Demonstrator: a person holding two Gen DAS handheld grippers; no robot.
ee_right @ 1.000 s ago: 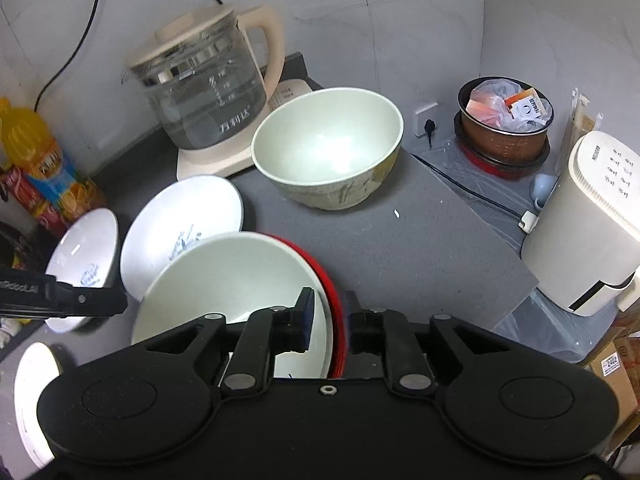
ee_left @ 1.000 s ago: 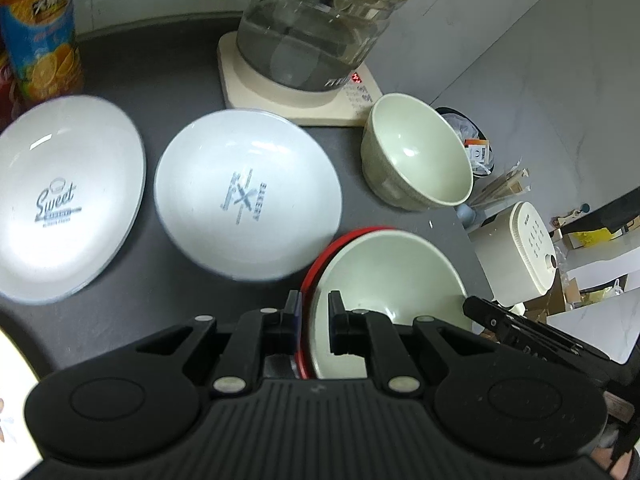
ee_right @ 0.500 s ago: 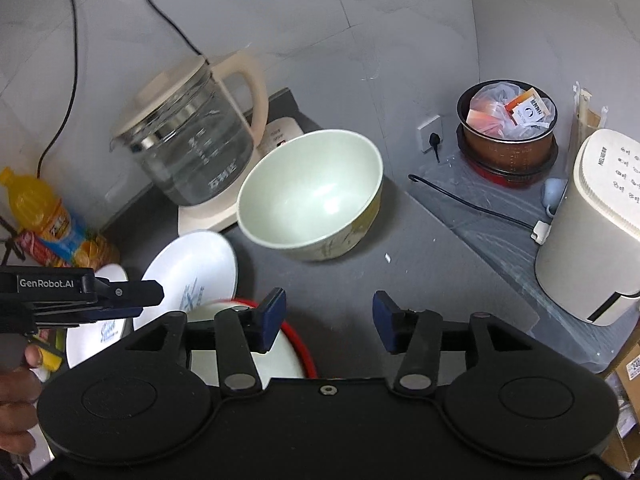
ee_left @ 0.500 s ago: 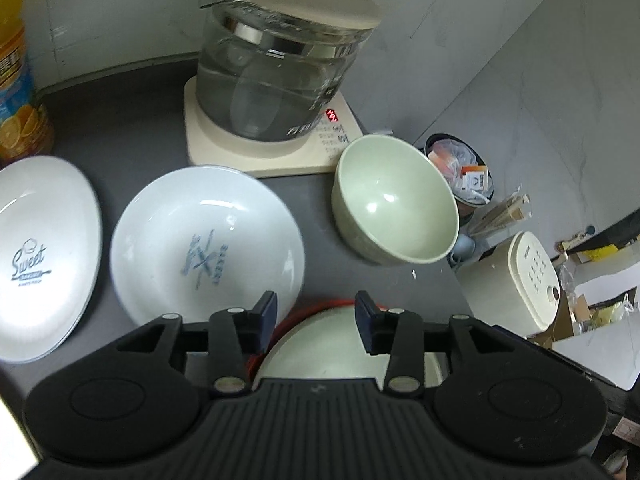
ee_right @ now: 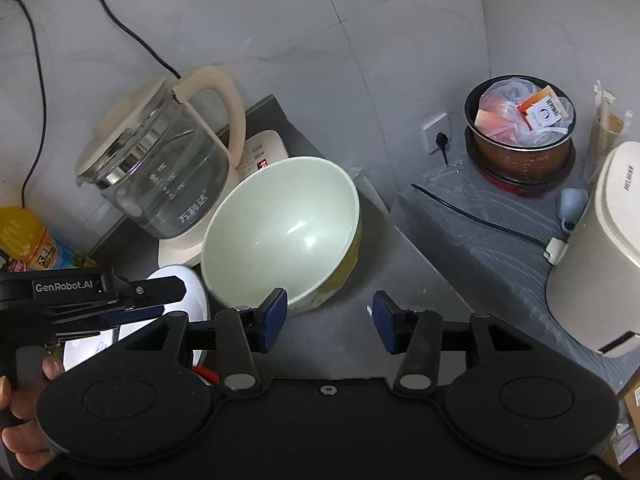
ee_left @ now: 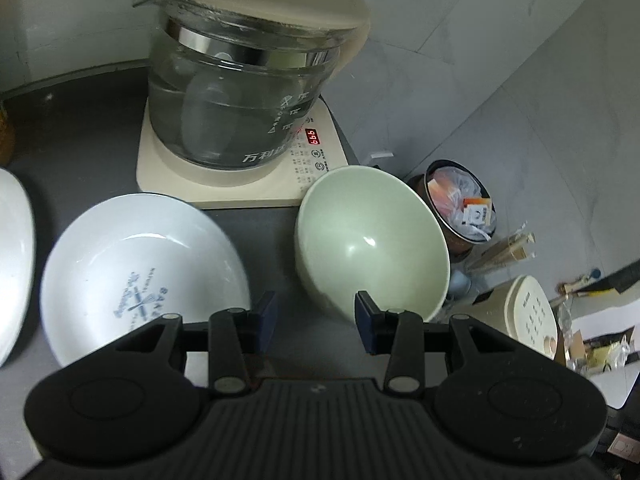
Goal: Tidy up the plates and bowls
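A pale green bowl point(ee_left: 372, 240) point(ee_right: 280, 228) stands upright on the dark counter in front of the kettle. Left of it lies a white plate with a blue logo point(ee_left: 140, 276) point(ee_right: 180, 292). A second white plate point(ee_left: 12, 264) shows at the left edge. My left gripper point(ee_left: 316, 322) is open, hovering just short of the bowl's near wall, with nothing between its fingers. My right gripper point(ee_right: 329, 320) is open too, above bare counter beside the bowl's right side. A sliver of red rim point(ee_right: 206, 374) shows below the right gripper; the rest is hidden.
A glass kettle on a cream base point(ee_left: 244, 92) point(ee_right: 160, 172) stands behind the bowl. An orange drink bottle point(ee_right: 28, 240) is at the back left. Beyond the counter's right edge are a brown pot with packets point(ee_right: 520, 136), a cream appliance point(ee_right: 600, 248) and a cable point(ee_right: 480, 216).
Both grippers let go of the red-rimmed plate and green bowl, opened wide and rose away. That stack has dropped out of view beneath them; the far green bowl now fills the centre.
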